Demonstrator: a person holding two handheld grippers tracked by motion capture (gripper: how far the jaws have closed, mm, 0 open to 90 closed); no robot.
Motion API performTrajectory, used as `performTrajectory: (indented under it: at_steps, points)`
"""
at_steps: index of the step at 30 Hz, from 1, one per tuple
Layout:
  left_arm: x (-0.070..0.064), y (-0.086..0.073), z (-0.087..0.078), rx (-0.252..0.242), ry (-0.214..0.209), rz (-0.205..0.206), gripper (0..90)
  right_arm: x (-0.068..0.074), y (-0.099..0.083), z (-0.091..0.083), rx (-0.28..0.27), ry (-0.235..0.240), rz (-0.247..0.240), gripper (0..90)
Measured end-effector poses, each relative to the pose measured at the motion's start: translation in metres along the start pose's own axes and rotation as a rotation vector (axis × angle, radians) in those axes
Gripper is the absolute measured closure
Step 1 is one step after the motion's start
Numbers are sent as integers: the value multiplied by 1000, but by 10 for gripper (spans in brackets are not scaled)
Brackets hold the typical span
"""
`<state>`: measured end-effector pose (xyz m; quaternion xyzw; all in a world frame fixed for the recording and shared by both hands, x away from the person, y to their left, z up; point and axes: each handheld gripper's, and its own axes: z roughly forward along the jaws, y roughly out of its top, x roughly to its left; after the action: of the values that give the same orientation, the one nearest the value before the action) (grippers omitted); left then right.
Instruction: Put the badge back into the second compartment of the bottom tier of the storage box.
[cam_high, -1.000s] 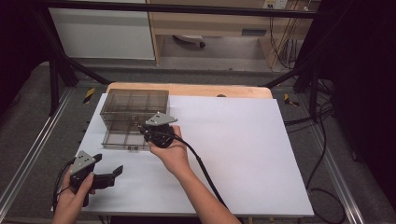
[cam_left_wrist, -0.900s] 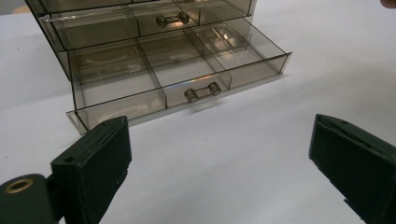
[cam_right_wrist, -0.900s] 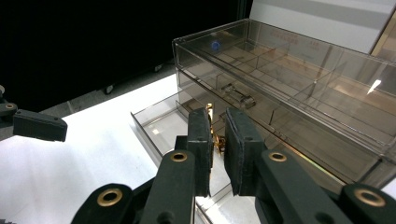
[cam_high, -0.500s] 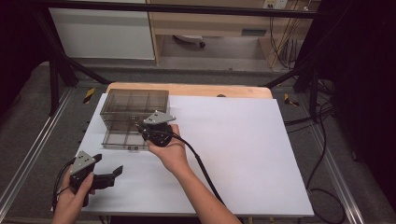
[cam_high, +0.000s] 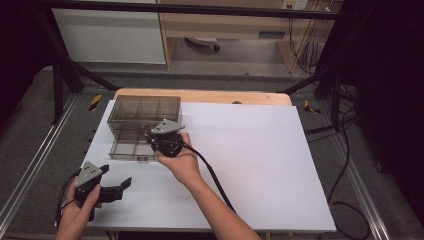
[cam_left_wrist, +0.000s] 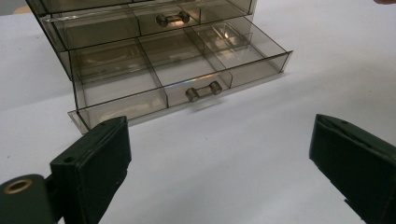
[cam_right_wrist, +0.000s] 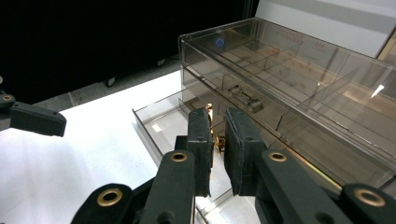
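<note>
Smoky plastic drawer unit (cam_high: 142, 125), bottom drawer (cam_left_wrist: 182, 74) out

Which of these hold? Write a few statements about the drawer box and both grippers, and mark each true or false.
1. The bottom drawer of the drawer box is pulled out. True.
2. The left gripper has its jaws shut. False: they stand wide open.
3. The upper drawer is pulled out as well. False: it sits closed in the box.
4. The right gripper is at the front of the box, over the open drawer. True.
5. The left gripper touches the box. False: it is held apart from it, near the table's front left corner.
</note>
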<state>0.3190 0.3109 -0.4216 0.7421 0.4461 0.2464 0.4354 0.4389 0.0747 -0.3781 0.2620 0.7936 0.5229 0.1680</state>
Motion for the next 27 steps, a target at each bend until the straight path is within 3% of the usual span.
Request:
performTrajectory:
  at_steps: [11, 18, 27]
  points:
    - [-1, 0, 0, 1, -8, 2, 55, -1, -1, 3, 11, 0, -1, 811]
    - [-2, 1, 0, -2, -17, 9, 56, 4, -5, 13, 42, 5, -16, 811]
    - [-3, 0, 1, 9, -25, 14, 56, 5, -11, 30, 66, 5, 0, 811]
